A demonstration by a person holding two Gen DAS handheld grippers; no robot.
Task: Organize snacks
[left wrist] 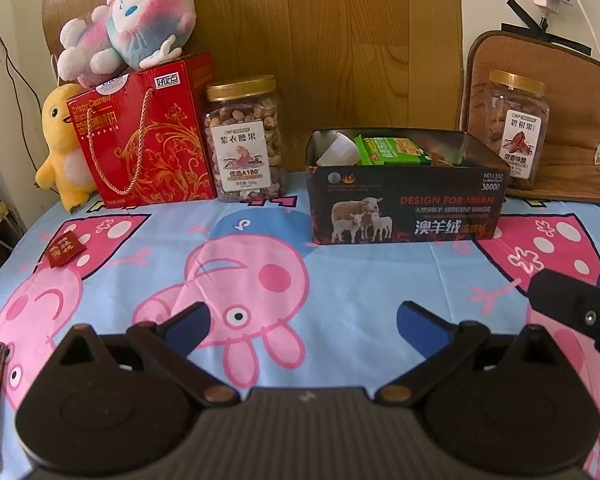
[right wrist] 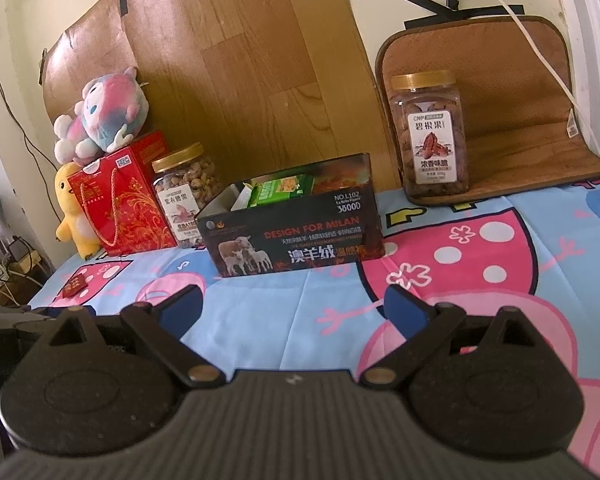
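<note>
Blue pads spread wide on the left hand-held gripper [left wrist: 302,326], nothing between them, hovering over the cartoon-print cloth [left wrist: 340,280] that covers the desk; the right hand-held gripper [right wrist: 294,310] matches it, jaws well apart and empty, touching nothing that shows. Ahead of both sits the dark tin box [left wrist: 406,188], open-topped, already carrying a green snack pack [left wrist: 394,150] and something white beside it. Taking that box as the landmark: well to its left a small red packet [left wrist: 63,249] lies flat on the cloth, alone and near the desk's left edge, and that looks like the loose snack yet to be gathered. Behind the box to the left stands a cashew jar [left wrist: 245,140] just beside a red gift bag [left wrist: 144,140]; behind it to the right stands a pecan jar [left wrist: 518,128] on a brown mat. Risks from here, as I judge them: the packet is thin and flat, so the pads could skid over it, bunch the cloth, or nudge it off the left edge. The tall jars could tip if clipped by a wide-open jaw. The two grippers sit near each other, the right one's body [left wrist: 572,312] showing at the left camera's right margin, so a crossing reach could knock them together.
</note>
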